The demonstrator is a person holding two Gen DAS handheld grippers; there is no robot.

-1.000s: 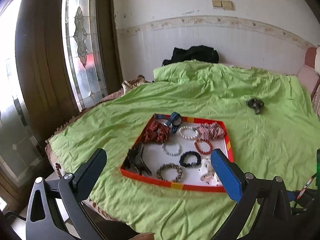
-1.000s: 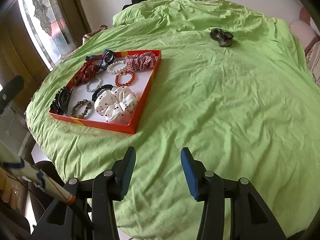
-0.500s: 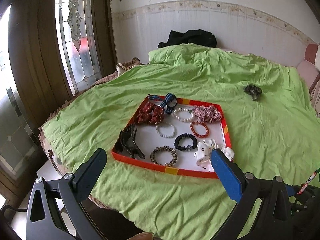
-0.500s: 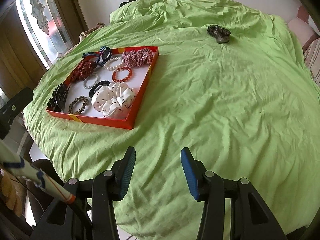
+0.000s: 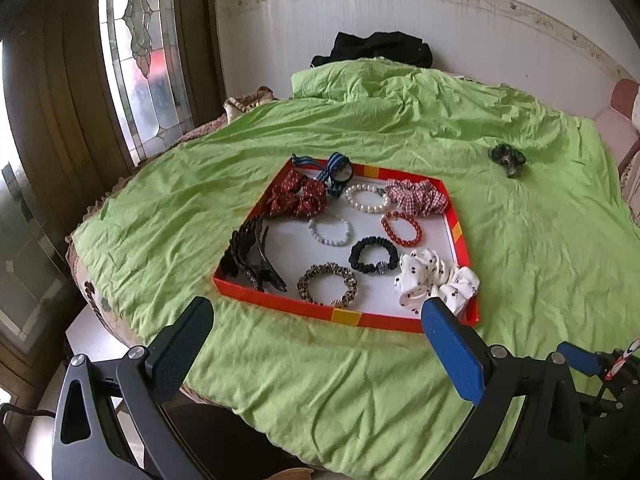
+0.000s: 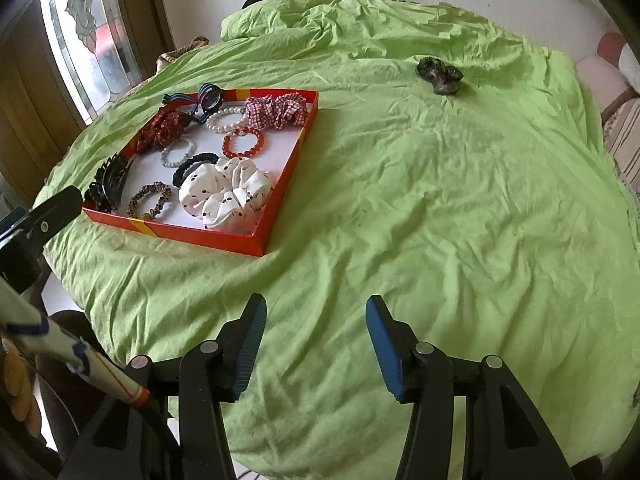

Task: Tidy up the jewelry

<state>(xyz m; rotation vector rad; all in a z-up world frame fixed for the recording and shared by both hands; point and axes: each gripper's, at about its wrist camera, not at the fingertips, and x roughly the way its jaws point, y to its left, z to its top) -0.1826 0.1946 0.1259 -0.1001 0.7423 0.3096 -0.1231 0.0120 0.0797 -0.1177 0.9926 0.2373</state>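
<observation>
Dark scrunchie (image 6: 439,75) lies crosswise, well apart from tray (image 6: 256,240).

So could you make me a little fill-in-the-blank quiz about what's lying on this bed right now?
1. The red tray rests on a bedsheet whose colour is ____.
2. The one dark scrunchie lying outside the tray sits on the ____.
3. The left gripper and the right gripper both hold ____.
4. In the tray, the white scrunchie has ____ dots.

Missing words: green; bedsheet; nothing; black
</observation>
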